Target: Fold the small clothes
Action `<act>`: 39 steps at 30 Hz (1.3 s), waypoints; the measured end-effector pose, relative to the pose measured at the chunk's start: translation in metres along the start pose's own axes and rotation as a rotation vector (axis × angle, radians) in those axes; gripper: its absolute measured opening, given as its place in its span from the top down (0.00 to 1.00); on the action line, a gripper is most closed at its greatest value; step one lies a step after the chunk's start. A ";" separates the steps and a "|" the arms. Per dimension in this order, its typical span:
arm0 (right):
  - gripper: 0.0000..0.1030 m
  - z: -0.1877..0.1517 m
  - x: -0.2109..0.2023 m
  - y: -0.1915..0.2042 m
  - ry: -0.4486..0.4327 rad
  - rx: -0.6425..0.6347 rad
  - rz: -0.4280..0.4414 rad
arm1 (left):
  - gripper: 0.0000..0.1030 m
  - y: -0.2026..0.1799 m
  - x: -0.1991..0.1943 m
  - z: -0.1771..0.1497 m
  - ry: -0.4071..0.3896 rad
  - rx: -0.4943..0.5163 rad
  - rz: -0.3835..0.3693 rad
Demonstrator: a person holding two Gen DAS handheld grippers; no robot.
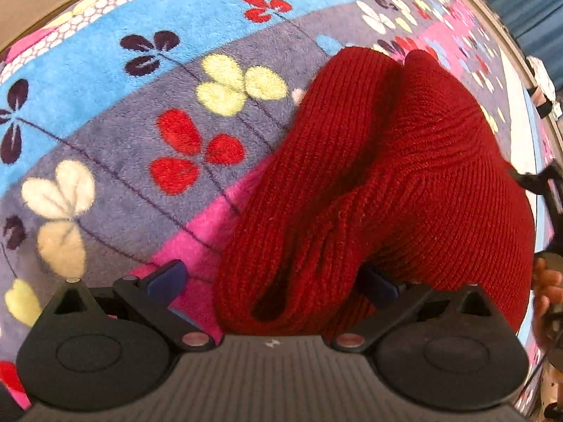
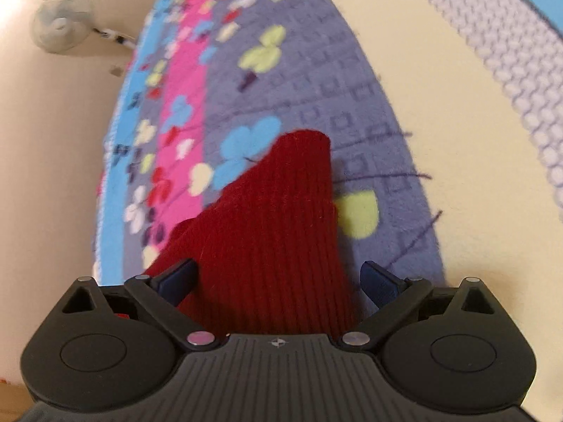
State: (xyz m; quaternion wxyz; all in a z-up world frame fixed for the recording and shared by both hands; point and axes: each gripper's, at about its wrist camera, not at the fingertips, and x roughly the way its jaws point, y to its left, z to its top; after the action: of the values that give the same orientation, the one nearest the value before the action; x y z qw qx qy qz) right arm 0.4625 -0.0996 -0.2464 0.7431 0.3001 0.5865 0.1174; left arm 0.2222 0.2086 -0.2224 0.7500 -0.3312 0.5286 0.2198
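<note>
The left gripper (image 1: 272,286) stands spread wide, the red ribbed knit garment (image 1: 380,190) bunched between its blue pads without being pinched. The right gripper (image 2: 279,281) is likewise spread, the same garment (image 2: 278,232) lying flat between its fingers. Beneath lies a fuzzy, flower-patterned blanket (image 1: 116,133).

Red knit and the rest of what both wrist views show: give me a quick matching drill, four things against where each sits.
Things:
1. red knit
2. blanket
3. fan
4. left gripper

Places:
A. on the cream wall, far left of the right wrist view
B. spread flat under the garment
C. open, fingers either side of bunched cloth
D. lying on the flowered fleece

Pairs: 1-D, 2-B, 3-A, 4-C
</note>
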 end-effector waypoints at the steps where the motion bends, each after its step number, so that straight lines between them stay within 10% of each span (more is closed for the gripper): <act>1: 0.07 0.001 0.008 -0.001 0.022 0.004 0.001 | 0.00 0.000 -0.001 -0.001 -0.004 0.000 -0.005; 3: 0.37 -0.003 0.010 0.008 0.005 -0.078 0.000 | 0.06 0.004 -0.004 -0.001 -0.020 -0.021 -0.032; 5: 0.56 -0.009 0.005 0.023 -0.016 -0.179 -0.036 | 0.43 0.005 -0.013 -0.002 -0.032 -0.021 -0.114; 11: 0.71 -0.012 -0.024 0.020 -0.047 -0.214 -0.030 | 0.67 -0.017 -0.022 0.022 -0.066 0.125 -0.091; 16: 0.73 -0.044 -0.083 -0.047 -0.166 -0.073 0.022 | 0.69 -0.090 -0.004 0.083 -0.016 0.497 -0.108; 21: 0.73 -0.123 -0.137 -0.146 -0.303 0.254 0.134 | 0.69 -0.213 0.019 0.075 0.026 0.972 -0.073; 26: 0.73 -0.206 -0.151 -0.172 -0.477 0.424 0.173 | 0.68 -0.275 0.040 0.045 0.044 1.154 -0.008; 30: 0.73 -0.209 -0.146 -0.176 -0.486 0.436 0.183 | 0.63 -0.267 0.043 0.053 0.047 1.127 -0.014; 35: 0.68 -0.203 -0.144 -0.178 -0.453 0.432 0.169 | 0.04 -0.238 0.022 0.065 -0.069 1.029 0.009; 39: 0.56 -0.192 -0.147 -0.174 -0.423 0.405 0.133 | 0.00 -0.190 -0.002 0.065 -0.051 0.865 -0.071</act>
State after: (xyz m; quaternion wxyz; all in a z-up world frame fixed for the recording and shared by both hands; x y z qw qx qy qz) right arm 0.2092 -0.2563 -0.2556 0.7644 0.4977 0.4094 -0.0188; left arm 0.3923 0.1260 -0.1564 0.8397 0.0011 0.5417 -0.0398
